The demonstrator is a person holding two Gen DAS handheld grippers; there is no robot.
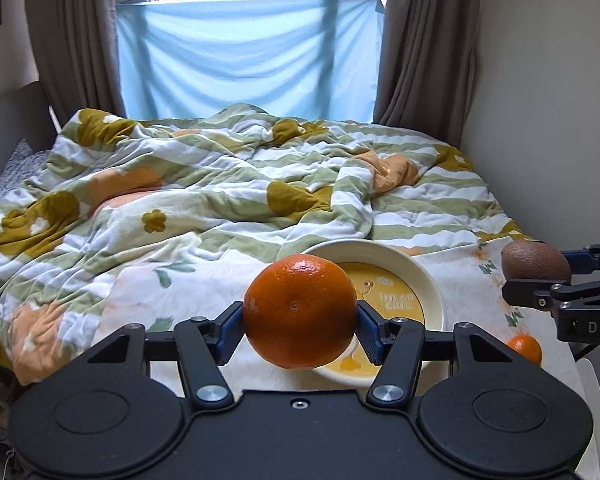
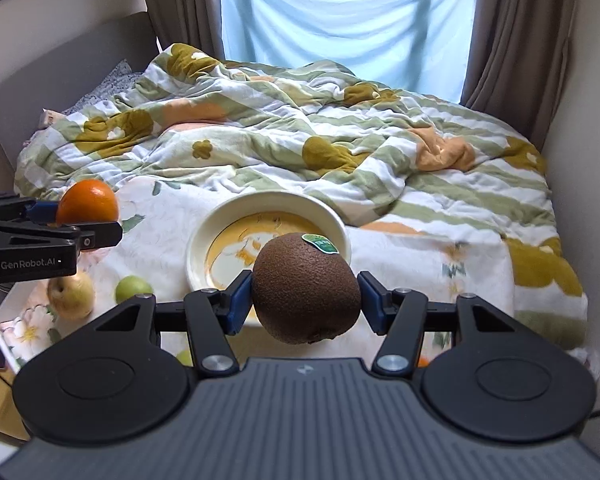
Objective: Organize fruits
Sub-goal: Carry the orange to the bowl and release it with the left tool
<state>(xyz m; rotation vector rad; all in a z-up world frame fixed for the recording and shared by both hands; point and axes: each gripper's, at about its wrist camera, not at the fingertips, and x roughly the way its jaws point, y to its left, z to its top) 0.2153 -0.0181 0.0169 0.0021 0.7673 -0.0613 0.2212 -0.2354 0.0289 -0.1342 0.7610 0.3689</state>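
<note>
Fingers (image 1: 236, 332) clamp orange (image 1: 300, 312) (above bowl (image 1: 432, 280)).

We are looking at two matching handheld grippers built of matte black plastic. The left gripper (image 1: 300, 322) is showing a smooth black body with two round raised discs, silver pivot screws on its angled linkage arms, and blue pads lining its black fingers (image 1: 370, 332). The right gripper (image 2: 306, 300) is carrying a ribbed grey top plate with a small white logo, the same discs, silver screws and blue-lined fingers (image 2: 236, 304). White lettering is running along each gripper's side.
</note>
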